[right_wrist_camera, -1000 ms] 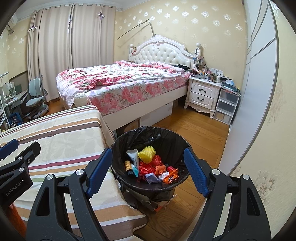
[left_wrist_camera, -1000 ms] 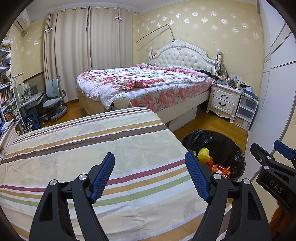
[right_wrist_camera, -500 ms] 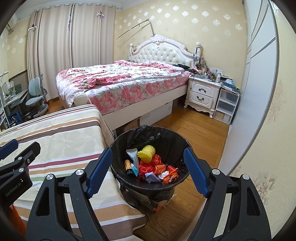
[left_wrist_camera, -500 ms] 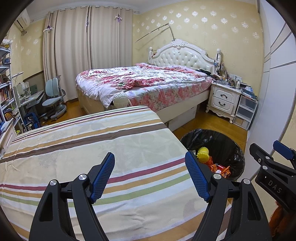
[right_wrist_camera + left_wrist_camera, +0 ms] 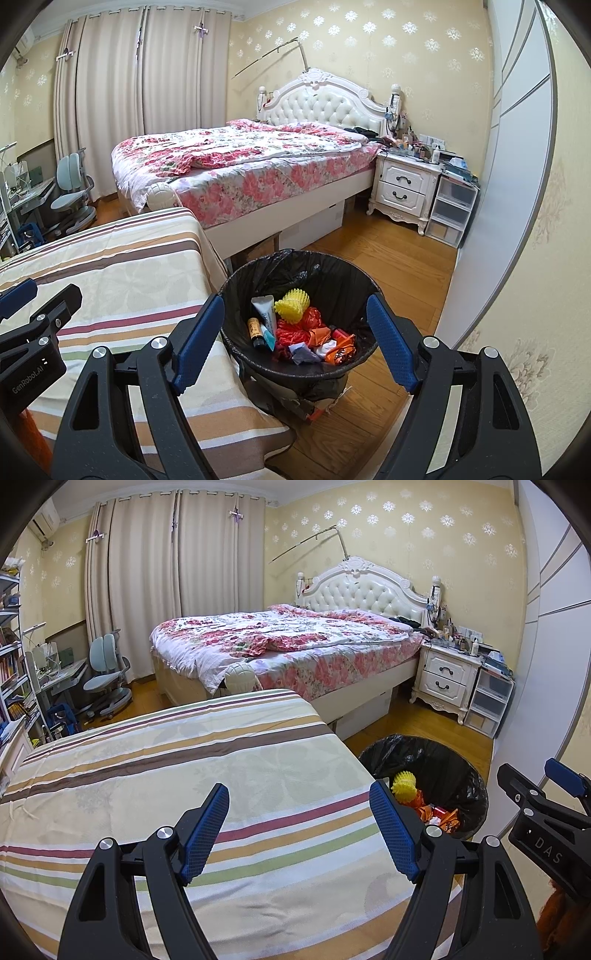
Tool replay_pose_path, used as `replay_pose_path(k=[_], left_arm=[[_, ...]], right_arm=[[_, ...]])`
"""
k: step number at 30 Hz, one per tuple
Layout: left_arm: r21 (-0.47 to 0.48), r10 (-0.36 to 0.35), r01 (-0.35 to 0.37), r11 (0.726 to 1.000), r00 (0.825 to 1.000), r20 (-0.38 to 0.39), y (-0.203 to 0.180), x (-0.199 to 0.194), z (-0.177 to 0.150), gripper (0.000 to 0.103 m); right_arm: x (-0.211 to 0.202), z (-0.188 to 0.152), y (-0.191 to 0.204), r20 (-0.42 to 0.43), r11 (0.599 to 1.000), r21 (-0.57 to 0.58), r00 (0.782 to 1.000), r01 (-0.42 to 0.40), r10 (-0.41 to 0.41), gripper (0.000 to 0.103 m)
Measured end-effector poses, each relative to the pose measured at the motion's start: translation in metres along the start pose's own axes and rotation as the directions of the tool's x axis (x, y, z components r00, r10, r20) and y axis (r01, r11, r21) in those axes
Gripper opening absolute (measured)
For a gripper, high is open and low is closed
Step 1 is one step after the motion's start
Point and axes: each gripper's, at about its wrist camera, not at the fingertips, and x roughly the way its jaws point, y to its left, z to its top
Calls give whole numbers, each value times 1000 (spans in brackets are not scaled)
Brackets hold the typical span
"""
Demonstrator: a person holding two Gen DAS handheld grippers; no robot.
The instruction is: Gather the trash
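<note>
A black-lined trash bin (image 5: 332,269) stands on the wood floor beside the striped table; it also shows in the left wrist view (image 5: 461,771). Inside lie a yellow foam net (image 5: 293,305), a white tube (image 5: 266,312), a small brown bottle (image 5: 255,331) and red and orange wrappers (image 5: 314,334). My right gripper (image 5: 295,341) is open and empty, held above the bin's near rim. My left gripper (image 5: 300,830) is open and empty above the striped tablecloth (image 5: 166,760). No loose trash shows on the cloth.
A floral bed (image 5: 288,642) stands behind the table, with a white nightstand (image 5: 445,675) and plastic drawers (image 5: 487,705) to its right. A wardrobe door (image 5: 517,147) is on the right. A desk and chair (image 5: 107,679) stand at far left.
</note>
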Motion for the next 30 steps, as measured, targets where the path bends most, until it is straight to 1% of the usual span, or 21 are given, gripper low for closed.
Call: replay_pose_path(k=[14, 16, 19, 24, 27, 30], left_arm=[[-11, -5, 5, 1000, 1000, -10, -1, -2, -6, 76], [-13, -6, 6, 1000, 1000, -11, 0, -2, -6, 81], [-11, -13, 13, 1000, 1000, -4, -1, -2, -5, 82], [19, 8, -8, 1000, 1000, 23, -6, -6, -6, 82], [21, 7, -7, 1000, 1000, 22, -5, -5, -4, 82], [14, 24, -24, 1000, 1000, 19, -1, -4, -4, 82]], right_arm=[[-1, 0, 1, -1, 1000, -1, 1000, 0, 0, 78], [-1, 0, 1, -2, 1000, 0, 1000, 0, 0, 78], [-1, 0, 1, -2, 1000, -1, 1000, 0, 0, 78], [-2, 0, 1, -3, 1000, -2, 1000, -1, 1, 78], [-1, 0, 2, -2, 1000, -2, 1000, -2, 2, 78], [-1, -1, 3, -4, 1000, -3, 1000, -4, 4, 78]])
